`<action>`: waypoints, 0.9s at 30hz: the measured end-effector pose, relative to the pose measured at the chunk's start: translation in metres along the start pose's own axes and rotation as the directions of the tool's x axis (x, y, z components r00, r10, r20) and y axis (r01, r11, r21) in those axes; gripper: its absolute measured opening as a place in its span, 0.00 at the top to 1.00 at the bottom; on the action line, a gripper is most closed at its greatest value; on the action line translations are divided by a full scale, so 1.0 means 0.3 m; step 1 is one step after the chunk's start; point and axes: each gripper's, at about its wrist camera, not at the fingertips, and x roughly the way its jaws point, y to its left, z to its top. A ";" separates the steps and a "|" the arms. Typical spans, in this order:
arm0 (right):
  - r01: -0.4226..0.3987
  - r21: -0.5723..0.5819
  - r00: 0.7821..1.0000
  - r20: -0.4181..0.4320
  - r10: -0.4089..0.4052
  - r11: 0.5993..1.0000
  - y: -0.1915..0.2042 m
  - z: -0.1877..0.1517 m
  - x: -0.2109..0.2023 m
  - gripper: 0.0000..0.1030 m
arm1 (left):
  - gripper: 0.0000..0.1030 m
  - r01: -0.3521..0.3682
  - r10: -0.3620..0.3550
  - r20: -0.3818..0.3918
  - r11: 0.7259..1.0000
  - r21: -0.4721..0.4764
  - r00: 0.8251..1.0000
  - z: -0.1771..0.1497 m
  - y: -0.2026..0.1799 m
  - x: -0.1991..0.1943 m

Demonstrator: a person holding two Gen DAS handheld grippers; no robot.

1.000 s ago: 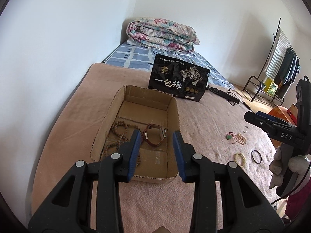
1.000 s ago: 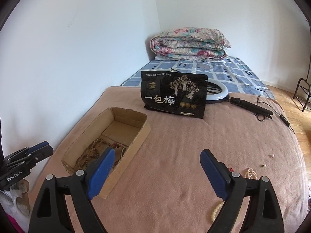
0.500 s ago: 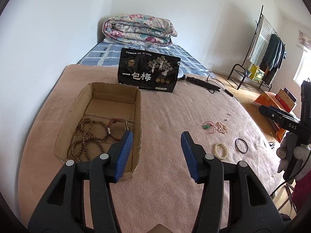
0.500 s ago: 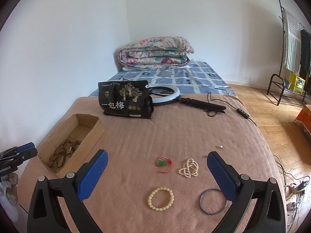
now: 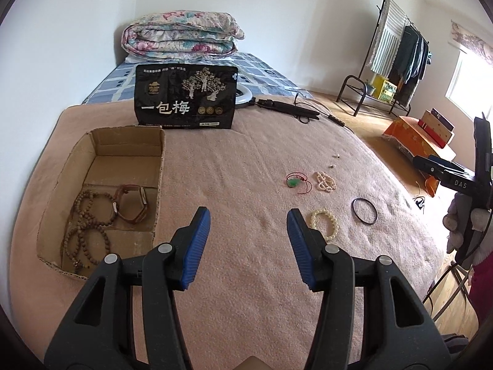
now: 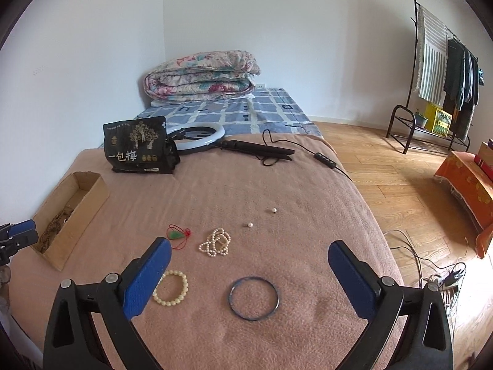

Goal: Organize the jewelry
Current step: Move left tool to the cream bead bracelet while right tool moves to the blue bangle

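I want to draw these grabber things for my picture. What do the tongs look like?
Both the left tongs and the right tongs are black plastic, shaped like big clamps with triangle-shaped holes in their arms and round silver rivets. Each finger ends in a flat blue pad with fine ridges. Seen from the side, the right tool shows white letters, and the hand holding it wears a light grey glove.

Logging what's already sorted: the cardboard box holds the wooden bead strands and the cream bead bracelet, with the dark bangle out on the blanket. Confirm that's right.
Not quite. The cardboard box holds the wooden bead strands and a brown watch. The left wrist view shows the cream bead bracelet on the blanket, beside the dark bangle.
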 end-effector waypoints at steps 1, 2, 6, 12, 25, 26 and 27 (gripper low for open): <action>0.002 0.008 1.000 -0.004 -0.002 1.000 -0.018 -0.008 0.005 0.00 | 0.49 0.005 -0.005 -0.005 1.000 0.006 1.000 0.001 -0.010 0.012; 0.006 0.014 1.000 -0.008 -0.006 1.000 -0.032 -0.016 0.008 0.00 | 0.49 0.009 -0.009 -0.009 1.000 0.011 1.000 0.001 -0.020 0.024; 0.024 0.026 0.999 -0.029 -0.023 0.999 -0.085 -0.045 0.027 0.00 | 0.49 0.029 -0.029 -0.031 0.999 0.023 0.999 0.001 -0.044 0.075; 0.025 0.020 0.998 -0.051 -0.023 0.999 -0.126 -0.093 0.056 0.00 | 0.49 0.063 -0.059 -0.067 0.997 0.046 0.996 -0.008 -0.097 0.158; -0.016 0.023 0.993 -0.113 0.018 1.000 -0.155 -0.204 0.163 0.00 | 0.49 0.145 -0.128 -0.166 0.985 0.093 0.978 -0.031 -0.233 0.359; -0.019 0.020 0.993 -0.116 0.021 1.000 -0.153 -0.210 0.171 0.00 | 0.49 0.152 -0.134 -0.177 0.984 0.094 0.975 -0.034 -0.243 0.377; -0.021 0.017 0.993 -0.118 0.023 1.000 -0.150 -0.214 0.180 0.00 | 0.49 0.156 -0.137 -0.186 0.983 0.095 0.973 -0.036 -0.252 0.394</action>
